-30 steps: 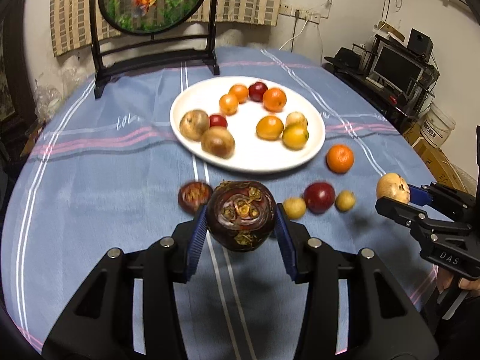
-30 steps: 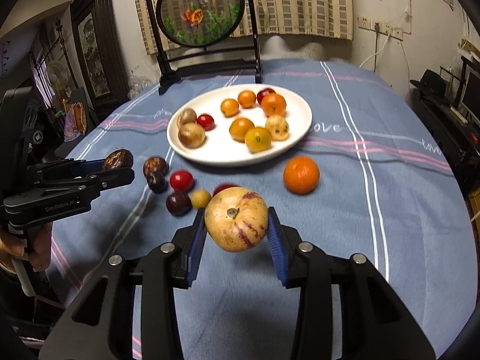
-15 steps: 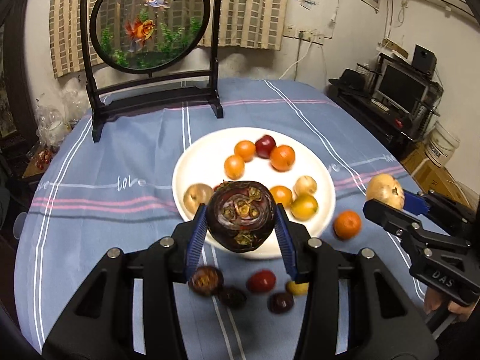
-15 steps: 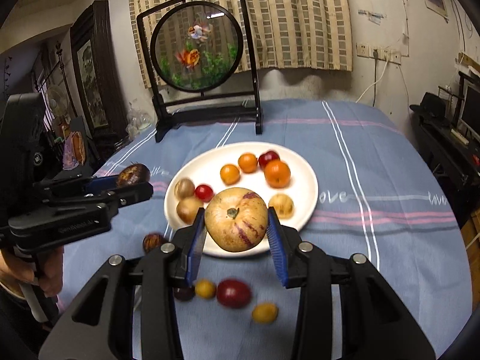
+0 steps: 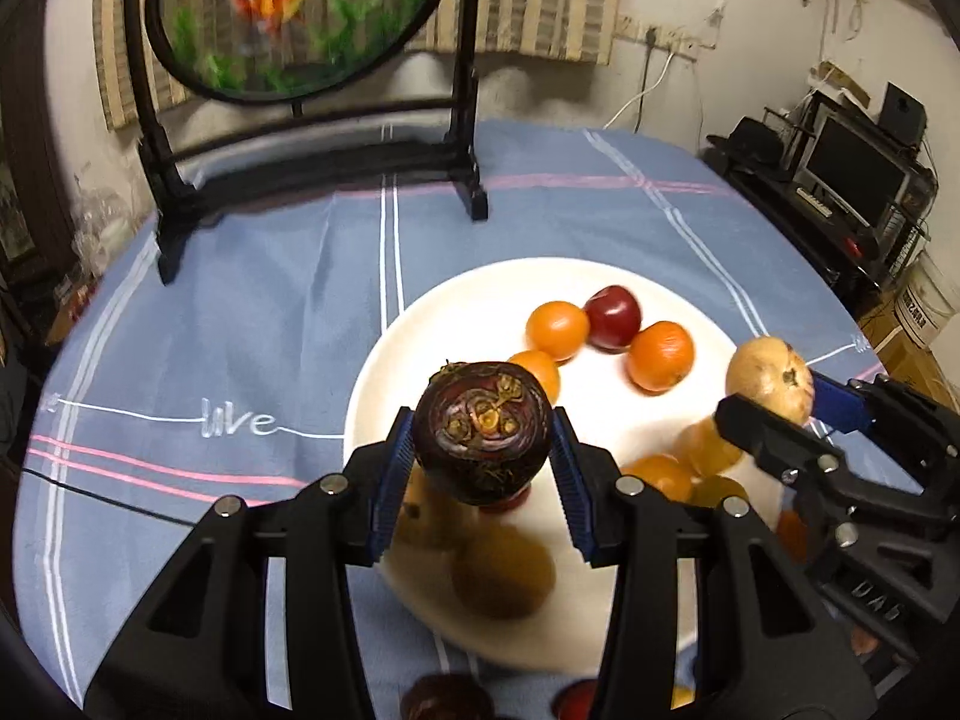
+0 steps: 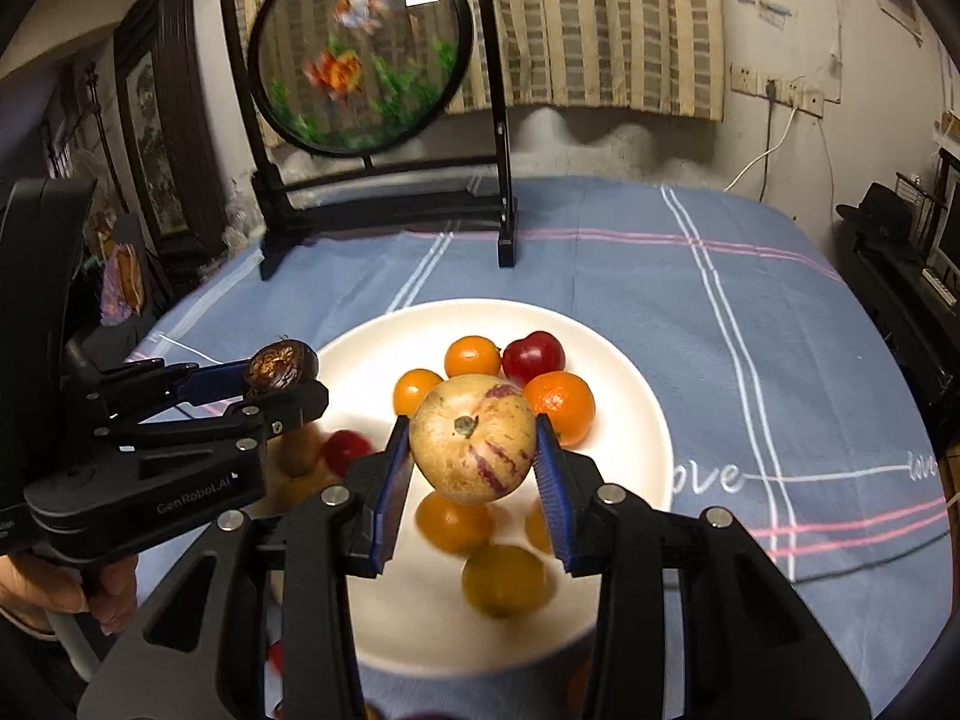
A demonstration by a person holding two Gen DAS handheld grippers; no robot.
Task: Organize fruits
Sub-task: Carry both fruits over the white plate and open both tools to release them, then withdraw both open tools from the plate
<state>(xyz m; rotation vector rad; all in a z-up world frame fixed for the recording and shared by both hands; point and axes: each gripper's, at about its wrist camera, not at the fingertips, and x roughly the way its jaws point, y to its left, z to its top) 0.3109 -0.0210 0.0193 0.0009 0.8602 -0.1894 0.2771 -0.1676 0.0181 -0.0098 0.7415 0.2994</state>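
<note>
Fruits (image 5: pixel 483 441) (image 6: pixel 473 447) gripped | both now over plate (image 5: pixel 420 330), previously short of it

Both wrist views look down, close, sharing the white plate (image 5: pixel 384 354).

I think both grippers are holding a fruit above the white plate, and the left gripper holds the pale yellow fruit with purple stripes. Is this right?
Not quite. The left gripper holds the dark purple fruit, as the left wrist view shows. The pale yellow striped fruit is in the right gripper. Both are above the white plate.
</note>
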